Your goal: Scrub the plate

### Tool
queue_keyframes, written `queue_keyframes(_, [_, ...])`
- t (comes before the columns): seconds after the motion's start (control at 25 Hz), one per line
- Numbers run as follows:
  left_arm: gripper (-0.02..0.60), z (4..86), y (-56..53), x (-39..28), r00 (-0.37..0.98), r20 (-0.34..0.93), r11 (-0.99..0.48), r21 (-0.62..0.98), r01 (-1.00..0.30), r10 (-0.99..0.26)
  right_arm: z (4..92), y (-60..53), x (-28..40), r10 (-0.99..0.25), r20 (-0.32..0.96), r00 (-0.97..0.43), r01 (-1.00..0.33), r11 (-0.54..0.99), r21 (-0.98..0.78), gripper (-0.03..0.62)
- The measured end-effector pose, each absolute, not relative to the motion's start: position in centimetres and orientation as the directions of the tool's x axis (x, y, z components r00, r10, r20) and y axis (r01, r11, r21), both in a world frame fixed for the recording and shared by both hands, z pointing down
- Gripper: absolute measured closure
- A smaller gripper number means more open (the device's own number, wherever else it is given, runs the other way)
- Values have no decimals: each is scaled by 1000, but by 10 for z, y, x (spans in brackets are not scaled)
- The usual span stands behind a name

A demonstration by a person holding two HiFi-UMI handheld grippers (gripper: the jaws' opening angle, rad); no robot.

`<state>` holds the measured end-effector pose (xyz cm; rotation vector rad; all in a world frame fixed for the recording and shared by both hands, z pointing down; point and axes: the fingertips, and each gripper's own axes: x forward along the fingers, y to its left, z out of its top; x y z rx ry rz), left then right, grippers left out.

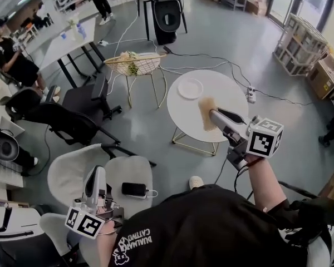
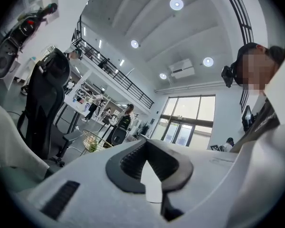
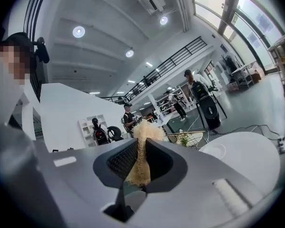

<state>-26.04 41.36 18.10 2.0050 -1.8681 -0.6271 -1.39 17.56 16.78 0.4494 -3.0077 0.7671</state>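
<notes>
A small white plate [image 1: 190,88] lies on the far left part of a round white table [image 1: 228,96]. My right gripper [image 1: 213,115] reaches over the table's near side and is shut on a tan fibrous scrubber [image 1: 206,108], which hangs short of the plate. In the right gripper view the scrubber [image 3: 145,133] sticks out between the jaws, with the plate [image 3: 214,151] ahead to the right. My left gripper [image 1: 94,183] is low at the left, away from the table, above a white chair. Its jaws [image 2: 146,149] meet with nothing between them.
A black phone [image 1: 134,189] lies on the white chair seat [image 1: 117,171] near the left gripper. A wire basket stool [image 1: 134,64] stands left of the table, and black office chairs [image 1: 72,115] beyond it. Cables and a power strip [image 1: 250,96] lie on the floor at the right.
</notes>
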Motion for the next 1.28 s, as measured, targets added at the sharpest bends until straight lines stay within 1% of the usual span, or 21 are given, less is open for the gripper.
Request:
queue_keyframes(0.4, [583, 179, 283, -239, 1, -154, -85, 542, -836, -988, 163, 51, 1, -219, 78, -973, -230, 864, -447, 536])
queue_keyframes(0.48, [583, 179, 256, -232, 14, -157, -100, 558, -824, -987, 162, 32, 5, -215, 78, -973, -227, 866, -446, 536])
queue_keyframes(0.6, [584, 185, 219, -217, 66, -91, -105, 544, -832, -994, 167, 10, 16, -207, 81, -975, -221, 859, -462, 536])
queue_keyframes(0.72, [583, 191, 192, -201, 100, -35, -104, 534, -839, -994, 185, -5, 30, -205, 85, -975, -219, 828, -517, 536])
queue_keyframes(0.92, [583, 187, 154, -170, 185, -39, -179, 513, -839, -982, 214, -24, 32, -191, 78, -978, -199, 771, -605, 536])
queue_keyframes(1.12, [583, 190, 129, -178, 104, -64, -122, 433, -893, -993, 243, -39, 26, -209, 132, -969, -246, 761, -601, 537])
queue_keyframes(1.28, [583, 203, 100, -186, 112, 1, -102, 421, -902, -994, 256, -60, 26, -250, 159, -955, -295, 745, -599, 536])
